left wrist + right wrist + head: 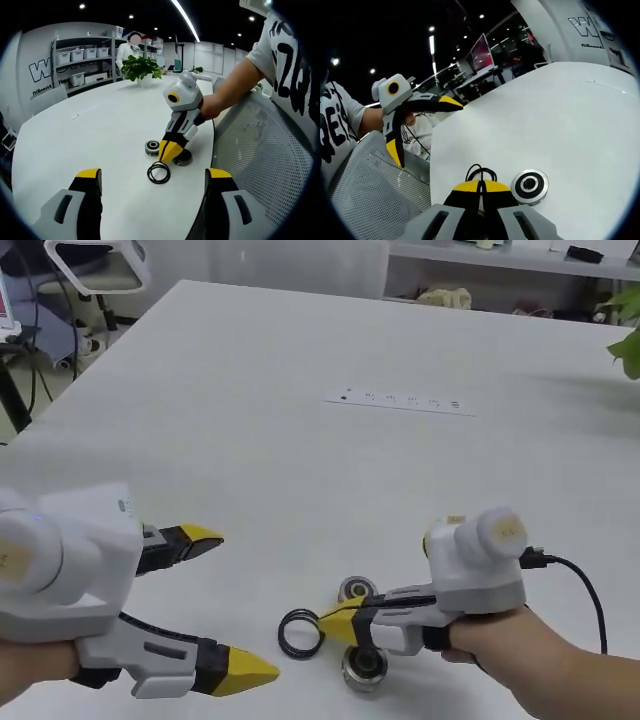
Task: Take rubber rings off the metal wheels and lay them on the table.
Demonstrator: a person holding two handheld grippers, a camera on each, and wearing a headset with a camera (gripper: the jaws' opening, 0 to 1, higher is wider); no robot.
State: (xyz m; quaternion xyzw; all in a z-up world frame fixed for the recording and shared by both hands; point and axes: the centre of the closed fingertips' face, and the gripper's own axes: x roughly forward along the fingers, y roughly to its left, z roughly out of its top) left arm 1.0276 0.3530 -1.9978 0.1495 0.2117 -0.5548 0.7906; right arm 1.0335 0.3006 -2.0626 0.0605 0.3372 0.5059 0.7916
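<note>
Now my right claw (pixel 335 625) sits pressed together, tips at the ring (pixel 300 633) beside two wheels (pixel 356 591) on the table (pixel 300 440), left claw (pixel 243 604) spread.

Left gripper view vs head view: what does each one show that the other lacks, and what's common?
Left gripper view adds: a mesh chair back beside the table, shelving with bins, the person's printed shirt. Head view adds: the cable trailing from the right gripper. Shared: left gripper open, right gripper shut, a rubber ring lying on the table at its tips, two metal wheels either side of it.
</note>
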